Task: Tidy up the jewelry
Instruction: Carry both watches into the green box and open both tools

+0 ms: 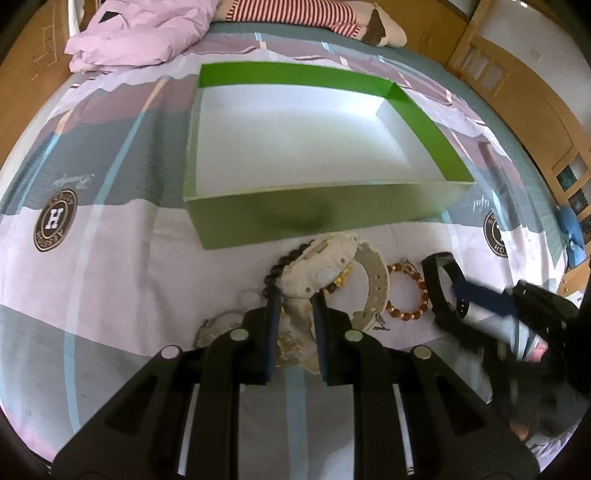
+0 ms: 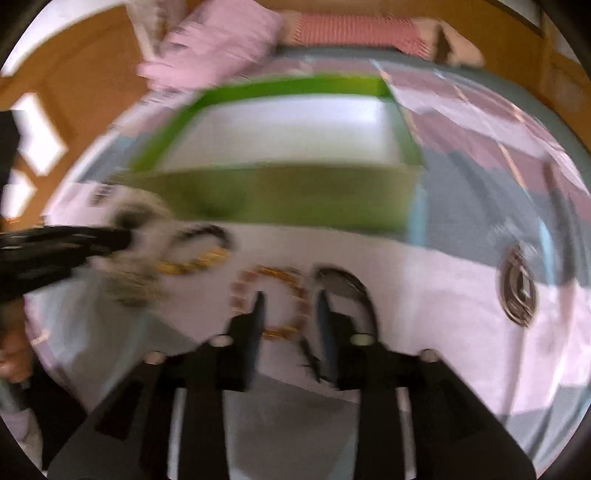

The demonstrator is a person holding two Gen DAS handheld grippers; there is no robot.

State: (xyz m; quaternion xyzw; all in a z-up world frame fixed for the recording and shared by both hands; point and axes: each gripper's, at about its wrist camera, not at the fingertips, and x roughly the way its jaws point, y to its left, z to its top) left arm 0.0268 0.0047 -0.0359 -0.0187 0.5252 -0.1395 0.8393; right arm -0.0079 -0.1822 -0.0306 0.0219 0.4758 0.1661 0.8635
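In the left wrist view my left gripper [image 1: 297, 301] is shut on a white watch [image 1: 325, 266], its blue pads on either side of the strap near the case. The watch lies over a dark bead bracelet [image 1: 280, 266] and a gold chain [image 1: 288, 343]. To the right are an amber bead bracelet [image 1: 406, 291] and a black band [image 1: 439, 284], where my right gripper [image 1: 461, 299] reaches in. In the blurred right wrist view my right gripper [image 2: 291, 306] stands open over the amber bracelet [image 2: 273, 273], with the black band [image 2: 343, 280] just beside its right finger.
A green box [image 1: 332, 214] with a white inside stands open on the patterned bedsheet [image 1: 110, 258], just beyond the jewelry. A silvery bracelet [image 1: 218, 325] lies left of my left gripper. A pink quilt [image 1: 147, 33] and a striped sleeve [image 1: 295, 11] lie at the far end of the bed.
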